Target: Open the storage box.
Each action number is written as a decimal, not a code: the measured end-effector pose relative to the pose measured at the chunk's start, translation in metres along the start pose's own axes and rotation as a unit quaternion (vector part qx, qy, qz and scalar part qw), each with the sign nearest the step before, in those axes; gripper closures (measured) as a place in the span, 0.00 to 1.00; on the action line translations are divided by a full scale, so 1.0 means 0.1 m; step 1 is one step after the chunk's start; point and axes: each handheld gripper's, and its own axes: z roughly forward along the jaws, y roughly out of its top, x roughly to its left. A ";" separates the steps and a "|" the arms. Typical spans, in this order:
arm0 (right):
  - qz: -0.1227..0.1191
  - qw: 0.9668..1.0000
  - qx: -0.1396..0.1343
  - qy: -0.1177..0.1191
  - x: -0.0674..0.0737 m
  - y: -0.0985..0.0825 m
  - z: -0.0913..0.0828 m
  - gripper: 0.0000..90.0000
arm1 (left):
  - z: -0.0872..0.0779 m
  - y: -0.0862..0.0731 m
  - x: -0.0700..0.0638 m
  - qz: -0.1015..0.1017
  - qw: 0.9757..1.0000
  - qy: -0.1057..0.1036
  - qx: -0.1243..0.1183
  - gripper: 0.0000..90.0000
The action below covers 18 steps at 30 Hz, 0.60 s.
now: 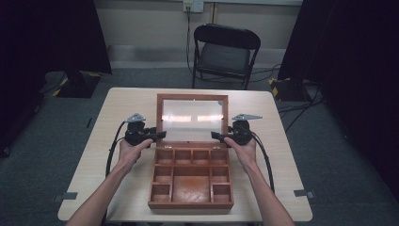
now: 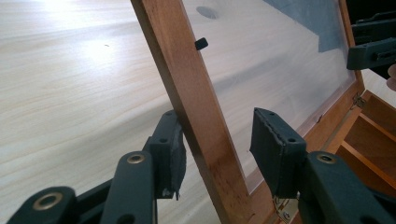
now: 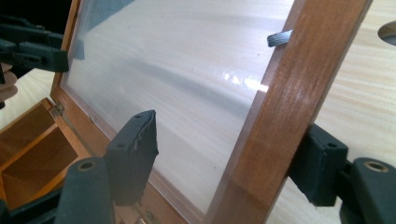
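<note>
A wooden box (image 1: 190,204) with several empty compartments lies open on the table. Its glass-paned lid (image 1: 192,97) stands up at the back. My left gripper (image 1: 161,135) is open around the lid's left frame rail (image 2: 198,107); the outer pad (image 2: 170,154) touches the wood and the inner pad (image 2: 271,147) stands off over the glass. On the other side, the right gripper (image 1: 215,135) is open around the right rail (image 3: 280,116), its outer pad (image 3: 320,163) against the wood and its inner pad (image 3: 133,147) apart from it. Each gripper view shows the other gripper (image 2: 373,51) (image 3: 32,49) through the glass.
The light wooden table (image 1: 127,103) has bare room on both sides of the box. A black folding chair (image 1: 226,49) stands beyond the far edge. Dark curtains flank the scene, and cables lie on the floor at the right (image 1: 301,101).
</note>
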 end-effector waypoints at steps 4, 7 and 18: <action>0.001 1.000 0.001 -0.003 -0.01 -0.01 -0.01 0.35 | 0.02 0.01 0.01 0.003 1.000 0.001 0.005 0.59; -0.004 1.000 0.002 -0.014 0.00 -0.02 -0.02 0.35 | 0.03 0.01 0.00 0.003 1.000 0.004 0.007 0.58; 0.007 1.000 0.016 -0.013 -0.03 -0.07 0.07 0.28 | 0.11 -0.03 0.00 0.008 1.000 0.013 0.025 0.48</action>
